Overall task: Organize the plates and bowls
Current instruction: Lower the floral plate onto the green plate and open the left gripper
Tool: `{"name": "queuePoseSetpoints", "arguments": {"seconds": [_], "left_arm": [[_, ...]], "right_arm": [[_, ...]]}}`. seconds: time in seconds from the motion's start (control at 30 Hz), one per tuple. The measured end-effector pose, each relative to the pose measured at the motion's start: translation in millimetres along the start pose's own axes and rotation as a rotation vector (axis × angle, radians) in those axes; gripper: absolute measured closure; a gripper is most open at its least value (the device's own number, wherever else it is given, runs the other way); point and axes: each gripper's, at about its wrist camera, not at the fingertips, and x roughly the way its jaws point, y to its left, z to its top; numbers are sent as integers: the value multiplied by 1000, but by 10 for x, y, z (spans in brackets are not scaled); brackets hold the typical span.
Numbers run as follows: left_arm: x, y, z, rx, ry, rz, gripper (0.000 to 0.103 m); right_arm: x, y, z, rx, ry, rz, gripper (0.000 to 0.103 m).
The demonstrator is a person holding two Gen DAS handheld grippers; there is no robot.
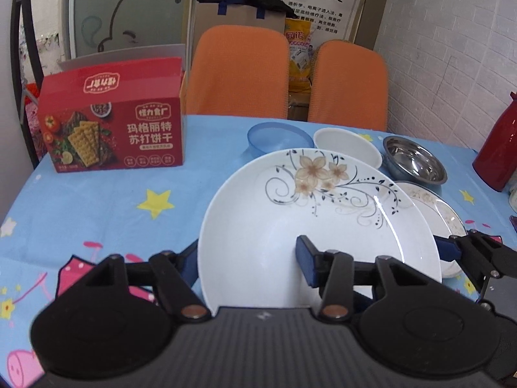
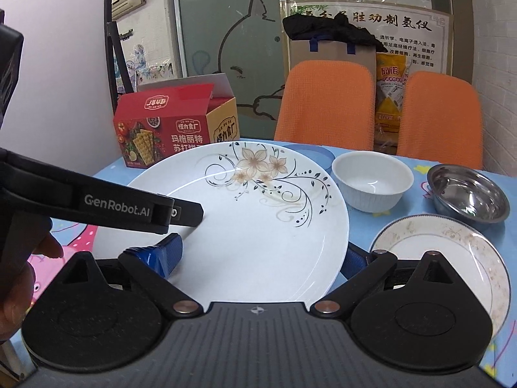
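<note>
A large white plate with a flower print (image 1: 323, 226) (image 2: 252, 223) is held tilted above the blue tablecloth by both grippers. My left gripper (image 1: 248, 262) is shut on its near rim, one blue pad (image 1: 305, 260) on top. My right gripper (image 2: 258, 258) is shut on its rim too, one pad (image 2: 166, 255) on top, the other under the right edge. A small soiled plate (image 2: 452, 258) (image 1: 433, 203) lies at the right. Behind stand a white bowl (image 2: 371, 181) (image 1: 345, 145), a steel bowl (image 2: 468, 194) (image 1: 415, 161) and a blue bowl (image 1: 278, 137).
A red cracker box (image 1: 113, 126) (image 2: 168, 132) stands at the table's back left. Two orange chairs (image 1: 239, 74) are behind the far edge. A red thermos (image 1: 499, 148) stands at the far right. The tablecloth (image 1: 113, 213) shows at the left.
</note>
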Motion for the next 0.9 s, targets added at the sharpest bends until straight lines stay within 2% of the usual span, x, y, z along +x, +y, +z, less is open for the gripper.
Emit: {"name": "queuePoseSetpoints", "arguments": {"seconds": [0.2, 0.37, 0.6, 0.73, 0.77, 0.83, 0.9], "left_arm": [[-342, 46, -516, -19, 29, 2, 55], [-377, 102, -843, -38, 81, 18, 55], [-279, 125, -894, -29, 95, 31, 55], [-229, 91, -883, 19, 69, 74, 46], [-230, 93, -871, 21, 67, 71, 43], [-258, 106, -839, 11, 53, 58, 36], [-300, 121, -793, -7, 32, 48, 35]], "right_arm": [[-372, 250, -347, 39, 9, 20, 17], [-455, 408, -646, 75, 55, 28, 17], [-369, 438, -761, 71, 75, 29, 17], [-302, 413, -805, 55, 83, 39, 18], [-308, 432, -806, 35, 78, 17, 18], [-349, 454, -788, -2, 47, -16, 17], [-442, 468, -761, -29, 2, -39, 17]]}}
